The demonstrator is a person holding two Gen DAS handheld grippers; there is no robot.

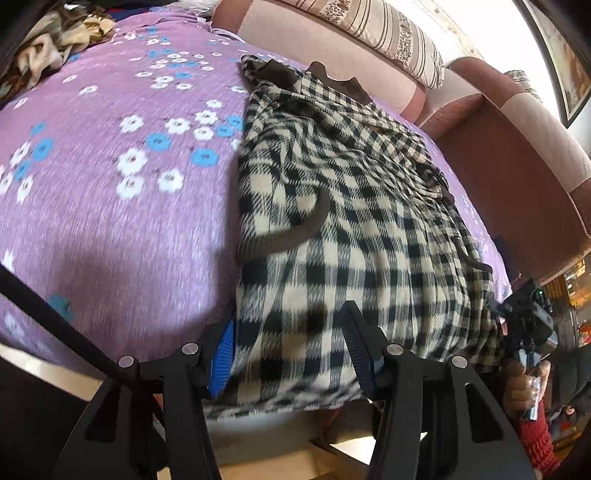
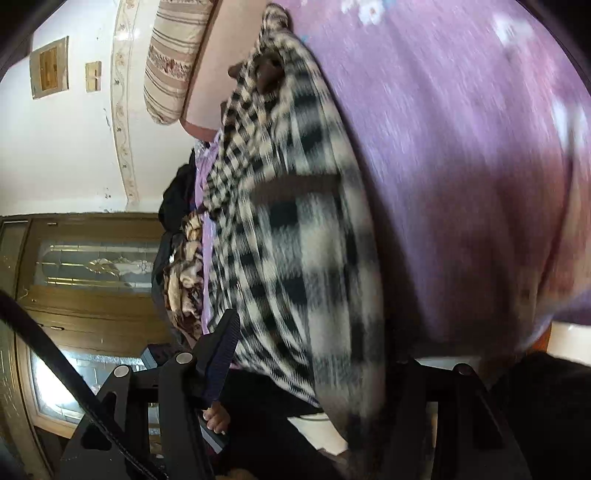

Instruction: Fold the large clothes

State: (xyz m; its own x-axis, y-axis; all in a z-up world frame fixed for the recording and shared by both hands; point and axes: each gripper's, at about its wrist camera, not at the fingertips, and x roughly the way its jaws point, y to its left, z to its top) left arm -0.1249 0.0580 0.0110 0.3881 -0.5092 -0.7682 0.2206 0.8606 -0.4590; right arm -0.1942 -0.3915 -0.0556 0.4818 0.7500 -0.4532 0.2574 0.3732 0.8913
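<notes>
We held the left tool (image 1: 291, 354) closed on the near hem of the checked coat (image 1: 343, 206), cloth bunched between its fingers (image 1: 221, 354). Our right tool (image 2: 314, 354) gripped the same hem at the coat's other corner. The coat lay lengthwise on the bed's purple flowered sheet (image 1: 110, 206), collar toward the padded headboard (image 1: 509, 155) and striped pillow (image 1: 391, 33).

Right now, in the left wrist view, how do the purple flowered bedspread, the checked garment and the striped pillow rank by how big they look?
1. purple flowered bedspread
2. checked garment, nearly as large in the picture, but it lies closer to the camera, so that gap is unsure
3. striped pillow, clearly smallest, though it is farthest away
</notes>
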